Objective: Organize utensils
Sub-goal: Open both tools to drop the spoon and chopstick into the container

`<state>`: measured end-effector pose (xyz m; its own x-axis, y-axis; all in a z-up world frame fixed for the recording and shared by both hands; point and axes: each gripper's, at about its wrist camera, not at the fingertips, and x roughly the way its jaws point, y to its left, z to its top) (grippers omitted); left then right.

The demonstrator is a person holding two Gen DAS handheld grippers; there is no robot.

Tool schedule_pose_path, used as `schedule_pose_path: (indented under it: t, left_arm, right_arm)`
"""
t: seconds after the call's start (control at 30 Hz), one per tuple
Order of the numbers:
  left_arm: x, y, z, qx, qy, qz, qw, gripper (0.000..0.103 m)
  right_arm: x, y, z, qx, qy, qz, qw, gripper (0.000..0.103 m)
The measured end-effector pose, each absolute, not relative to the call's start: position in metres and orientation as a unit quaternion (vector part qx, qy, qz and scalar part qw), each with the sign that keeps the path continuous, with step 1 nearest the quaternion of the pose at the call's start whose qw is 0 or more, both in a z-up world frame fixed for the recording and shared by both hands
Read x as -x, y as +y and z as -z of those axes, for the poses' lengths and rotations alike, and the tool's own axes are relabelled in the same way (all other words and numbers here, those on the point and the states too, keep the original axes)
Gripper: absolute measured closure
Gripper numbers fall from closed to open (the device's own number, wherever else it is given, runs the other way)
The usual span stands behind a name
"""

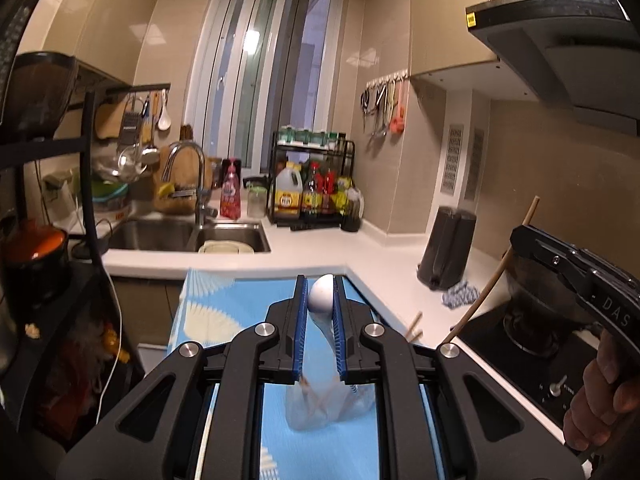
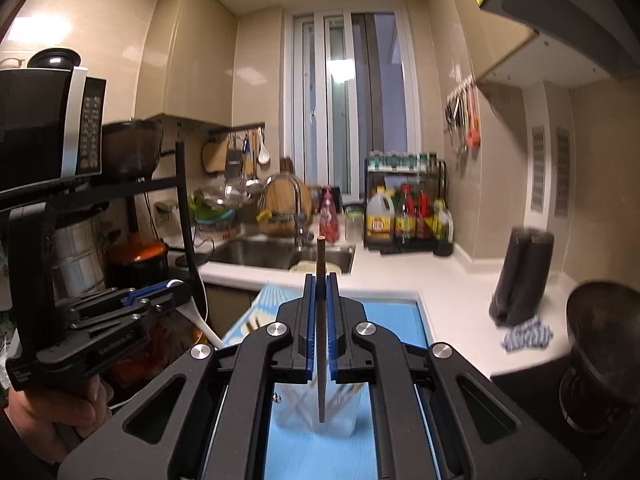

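Both wrist views toward window [image 1: 260, 76]

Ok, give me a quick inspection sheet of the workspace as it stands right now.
Surface: blue patterned mat beside the white counter.
Job's things: clear container on the mat, utensils already in it; white spoon and brown chopstick held above it.
Clutter: two chopsticks at the counter edge; checked cloth; dark holder.
Grippers: left gripper shut on the spoon; right gripper shut on the chopstick.
Cables: white cable hanging by the rack.
Surroundings: sink, bottle rack, stove.
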<state>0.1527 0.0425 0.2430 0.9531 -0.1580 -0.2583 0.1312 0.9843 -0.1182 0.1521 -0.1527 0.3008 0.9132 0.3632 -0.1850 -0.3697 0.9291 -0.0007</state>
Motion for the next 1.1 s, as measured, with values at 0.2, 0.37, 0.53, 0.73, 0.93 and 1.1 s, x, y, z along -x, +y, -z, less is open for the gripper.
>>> schedule_pose_path:
  t: [0.2, 0.37, 0.53, 0.73, 0.93, 1.1]
  left_arm:
    - [-0.189, 0.042, -0.226, 0.046, 0.142, 0.067, 0.986, 0.091]
    - [-0.213, 0.04, -0.197, 0.026, 0.162, 0.063, 0.984, 0.091]
    - [-0.231, 0.039, -0.174, 0.014, 0.19, 0.069, 0.979, 0.091]
    - [-0.245, 0.037, -0.156, 0.007, 0.22, 0.07, 0.973, 0.091]
    - [-0.243, 0.029, -0.149, 0.0, 0.231, 0.078, 0.97, 0.067]
    - [-0.219, 0.029, -0.172, 0.001, 0.192, 0.08, 0.978, 0.056]
  right_arm:
    - [-0.191, -0.136, -0.306, 0.022, 0.079, -0.172, 0.982, 0.098]
    - [-0.223, -0.125, -0.268, 0.031, 0.108, -0.161, 0.981, 0.098]
    - [-0.246, -0.12, -0.233, 0.027, 0.144, -0.16, 0.976, 0.098]
    - [-0.261, -0.116, -0.201, 0.036, 0.185, -0.16, 0.969, 0.098]
    - [-0.263, -0.116, -0.183, 0.041, 0.226, -0.159, 0.96, 0.087]
    - [-0.244, -0.129, -0.19, 0.041, 0.214, -0.144, 0.965, 0.071]
